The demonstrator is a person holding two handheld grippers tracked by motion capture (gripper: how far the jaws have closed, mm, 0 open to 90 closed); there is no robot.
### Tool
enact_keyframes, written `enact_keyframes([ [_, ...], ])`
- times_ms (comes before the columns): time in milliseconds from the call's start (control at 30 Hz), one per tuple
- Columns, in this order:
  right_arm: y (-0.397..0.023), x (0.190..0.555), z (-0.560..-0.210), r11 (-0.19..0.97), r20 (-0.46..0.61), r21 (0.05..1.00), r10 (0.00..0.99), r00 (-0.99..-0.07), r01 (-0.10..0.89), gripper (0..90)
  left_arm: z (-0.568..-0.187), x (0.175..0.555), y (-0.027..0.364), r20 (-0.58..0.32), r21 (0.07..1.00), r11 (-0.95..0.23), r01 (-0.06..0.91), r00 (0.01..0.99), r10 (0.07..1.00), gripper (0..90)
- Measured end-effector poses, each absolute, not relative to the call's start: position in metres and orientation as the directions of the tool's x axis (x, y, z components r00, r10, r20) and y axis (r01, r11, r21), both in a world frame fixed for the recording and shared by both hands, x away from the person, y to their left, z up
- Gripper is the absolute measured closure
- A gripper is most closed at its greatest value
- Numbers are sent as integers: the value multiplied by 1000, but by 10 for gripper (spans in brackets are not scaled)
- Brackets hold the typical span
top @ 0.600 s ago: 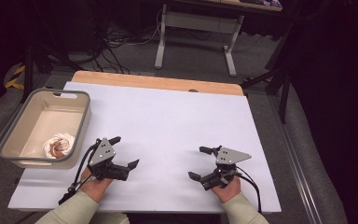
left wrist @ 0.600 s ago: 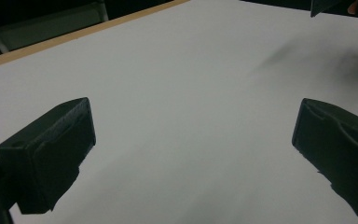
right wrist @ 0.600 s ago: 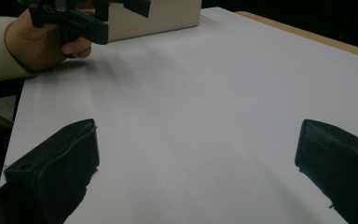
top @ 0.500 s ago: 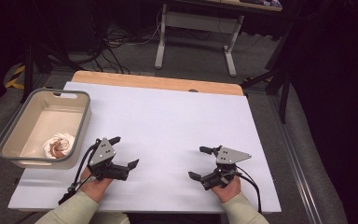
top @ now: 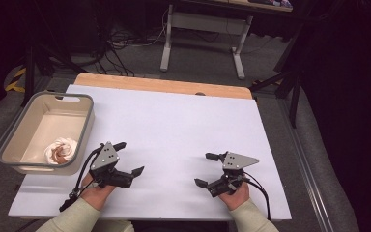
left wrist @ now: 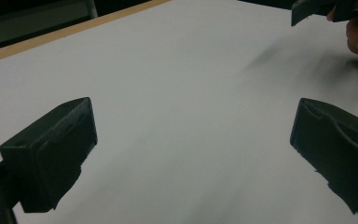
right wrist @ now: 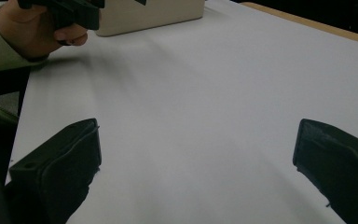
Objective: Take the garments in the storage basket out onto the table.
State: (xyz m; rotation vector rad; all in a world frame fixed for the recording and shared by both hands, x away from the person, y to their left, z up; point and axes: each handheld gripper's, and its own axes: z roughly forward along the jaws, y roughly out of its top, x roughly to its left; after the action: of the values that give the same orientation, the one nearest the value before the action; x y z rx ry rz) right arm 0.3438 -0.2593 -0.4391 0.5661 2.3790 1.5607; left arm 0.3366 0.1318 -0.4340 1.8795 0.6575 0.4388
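— So, what sits at the far left of your table?

— A beige tub (top: 88,126), at the left edge of the white sheet (top: 174,125). In its near corner lies a pinkish, crumpled-looking lump (top: 61,149); I cannot tell what it is made of. It rests on the tub's floor, close to the near wall.

— And your left tongs?

— My left gripper (top: 128,158) hovers just to the right of the tub, near the front edge of the sheet, with my left hand (top: 96,193) behind it. Its jaws are spread wide, with nothing between them. In the left gripper view I see bare white sheet between the two black jaws, and my other hand far off at the top right.

— Does it touch the tub or the lump?

— No. It is beside the tub, apart from it, and the lump is nearer to it than to my other tongs.

— Moving right?

— The middle of the sheet, then my right gripper (top: 206,169), well apart from the left one and level with it, held in my right hand (top: 234,195). Its jaws stand spread too, nothing held. In the right gripper view the tub's wall (right wrist: 149,14) shows at the top, past my left hand (right wrist: 32,30).

— And beyond the sheet?

— A wooden strip (top: 164,85) of table along the far edge.
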Motion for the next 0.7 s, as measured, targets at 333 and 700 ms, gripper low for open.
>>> enact_keyframes([
  [333,-259,344,-439,355,15,915,442,-897,190,12,-426,336,132,18,919,-321,230,787,616,23],
  [700,-258,344,-439,360,13,914,441,-897,190,12,-408,338,141,49,915,-342,213,784,619,22],
])
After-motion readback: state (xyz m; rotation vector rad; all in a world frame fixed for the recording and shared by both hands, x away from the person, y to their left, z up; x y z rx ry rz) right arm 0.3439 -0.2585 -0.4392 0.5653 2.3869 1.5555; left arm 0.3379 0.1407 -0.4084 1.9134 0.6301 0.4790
